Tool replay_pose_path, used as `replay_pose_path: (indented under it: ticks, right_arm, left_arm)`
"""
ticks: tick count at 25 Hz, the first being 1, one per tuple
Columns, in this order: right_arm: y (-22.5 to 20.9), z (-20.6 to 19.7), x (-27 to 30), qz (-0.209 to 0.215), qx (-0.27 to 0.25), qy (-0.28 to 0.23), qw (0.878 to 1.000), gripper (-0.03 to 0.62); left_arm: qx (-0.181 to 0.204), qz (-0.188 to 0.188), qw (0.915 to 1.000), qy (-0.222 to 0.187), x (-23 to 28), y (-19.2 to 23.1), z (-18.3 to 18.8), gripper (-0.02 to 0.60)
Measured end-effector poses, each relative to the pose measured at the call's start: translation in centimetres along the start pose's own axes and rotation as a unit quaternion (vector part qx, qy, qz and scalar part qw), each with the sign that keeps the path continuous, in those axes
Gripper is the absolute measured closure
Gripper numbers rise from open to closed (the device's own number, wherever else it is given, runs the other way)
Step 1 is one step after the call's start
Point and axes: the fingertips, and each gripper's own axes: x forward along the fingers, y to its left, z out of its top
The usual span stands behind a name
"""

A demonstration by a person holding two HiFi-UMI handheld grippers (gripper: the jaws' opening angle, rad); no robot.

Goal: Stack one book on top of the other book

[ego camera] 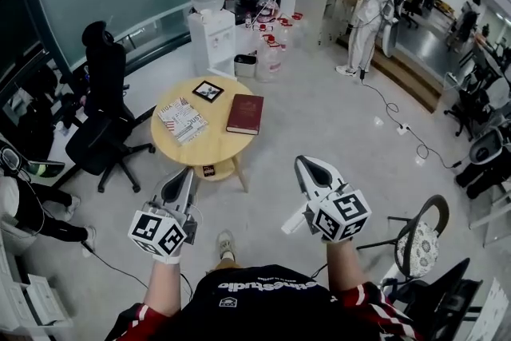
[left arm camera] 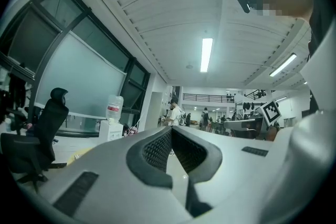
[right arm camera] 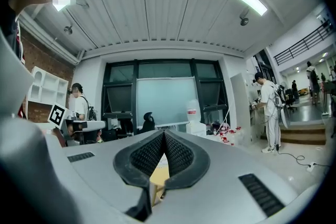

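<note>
A round wooden table [ego camera: 225,151] stands a few steps ahead of me. On it lie a dark red book [ego camera: 245,113] on the right and a white book with a printed cover [ego camera: 182,120] on the left, apart from each other. Behind them lies a small black-framed item [ego camera: 208,90]. My left gripper [ego camera: 189,172] [left arm camera: 171,129] is short of the table's near edge, shut and holding nothing. My right gripper [ego camera: 305,163] [right arm camera: 164,132] is off the table's right side, likewise shut and holding nothing. A sliver of the table [right arm camera: 157,176] shows under its jaws.
A black office chair [ego camera: 104,120] stands left of the table. A water dispenser [ego camera: 209,16] and several water bottles [ego camera: 270,44] are behind it. A person [ego camera: 370,5] stands at the far right; a cable [ego camera: 399,120] runs over the floor. Another chair [ego camera: 419,239] is at my right.
</note>
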Motion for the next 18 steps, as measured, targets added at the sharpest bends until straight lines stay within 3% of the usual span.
replay_pose_path:
  ticks: [18]
  right_arm:
    - [-4.7, 3.1, 14.4, -0.042, 0.013, -0.026, 0.999, 0.566]
  left_arm:
    - [0.007, -0.054, 0.9985, 0.007, 12.7, 12.0, 2.0, 0.566]
